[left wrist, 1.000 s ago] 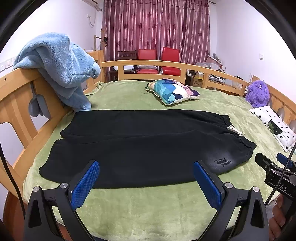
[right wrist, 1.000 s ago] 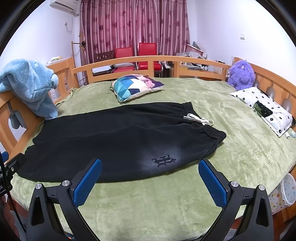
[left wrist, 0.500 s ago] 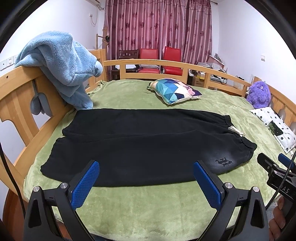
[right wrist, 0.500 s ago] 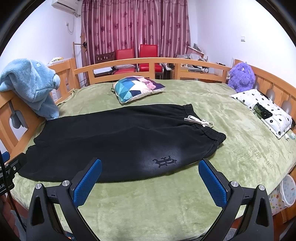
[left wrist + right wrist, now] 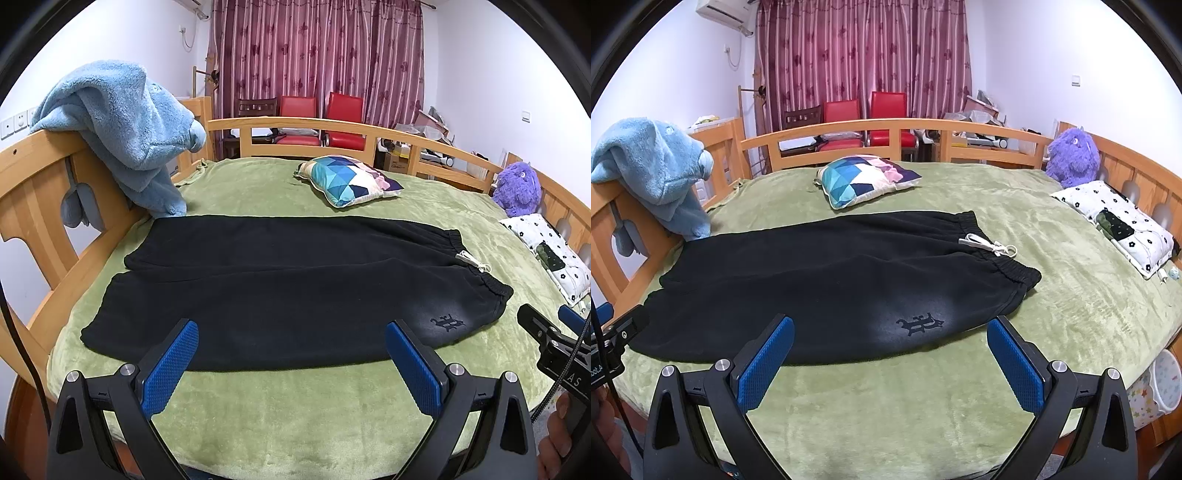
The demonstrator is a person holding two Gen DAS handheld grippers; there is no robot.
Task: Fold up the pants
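One blue robe [image 5: 122, 125] hangs on the left rail. One pair of black pants [image 5: 291, 291] lies flat across the green bed [image 5: 295, 417], one patterned cushion [image 5: 347, 179] beyond it. Left tongs [image 5: 291, 354] and right tongs [image 5: 890, 350] both spread wide, holding nothing. One purple plush [image 5: 1071, 157] sits far right.

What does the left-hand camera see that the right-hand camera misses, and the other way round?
Only the left view shows the wall switches and the right gripper at its edge. Only the right view shows the air conditioner and the star-patterned bin. Both show the black pants lying flat and unfolded on the green blanket, the patterned pillow and the purple plush toy.
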